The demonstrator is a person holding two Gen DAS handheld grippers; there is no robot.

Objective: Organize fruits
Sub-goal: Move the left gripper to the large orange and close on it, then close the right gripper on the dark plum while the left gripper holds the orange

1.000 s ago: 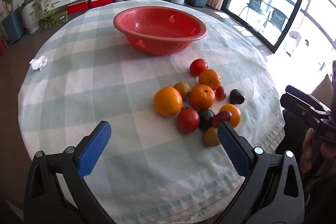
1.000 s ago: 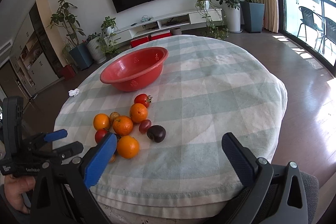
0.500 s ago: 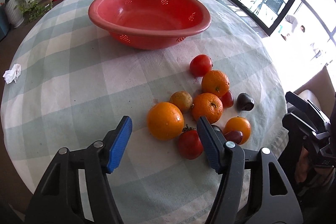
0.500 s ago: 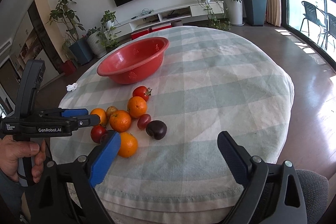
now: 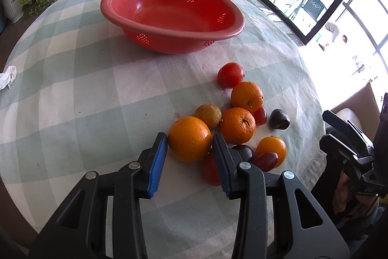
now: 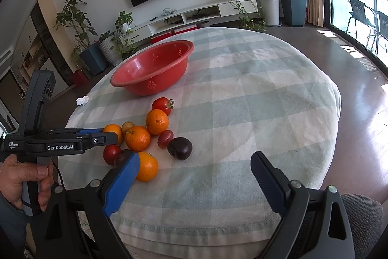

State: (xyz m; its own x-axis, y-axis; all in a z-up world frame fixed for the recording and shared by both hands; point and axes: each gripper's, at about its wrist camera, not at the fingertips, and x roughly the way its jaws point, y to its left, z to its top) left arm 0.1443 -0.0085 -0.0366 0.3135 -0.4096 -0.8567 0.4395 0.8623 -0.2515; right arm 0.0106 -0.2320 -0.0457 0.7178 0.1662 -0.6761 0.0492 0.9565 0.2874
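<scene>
Now the left hand-held gripper [image 5: 189,146] has just been closing on the large round orange [image 5: 189,138] at the near-left edge of the fruit pile on the cloth-covered counter [image 5: 72,94], its blue pads flanking the widest part. Firm, waxy and round, the orange could probably roll or slip, so that mid-line grip suits it. The right hand-held gripper [image 6: 194,180] hangs wide, empty.

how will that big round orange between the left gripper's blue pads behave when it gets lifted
The big round orange looks firm, so it should hold shape under the closing left gripper. Being round with a glossy peel, it may slip or roll if the grip is off-centre. It touches a red tomato, which lifting may nudge.
</scene>
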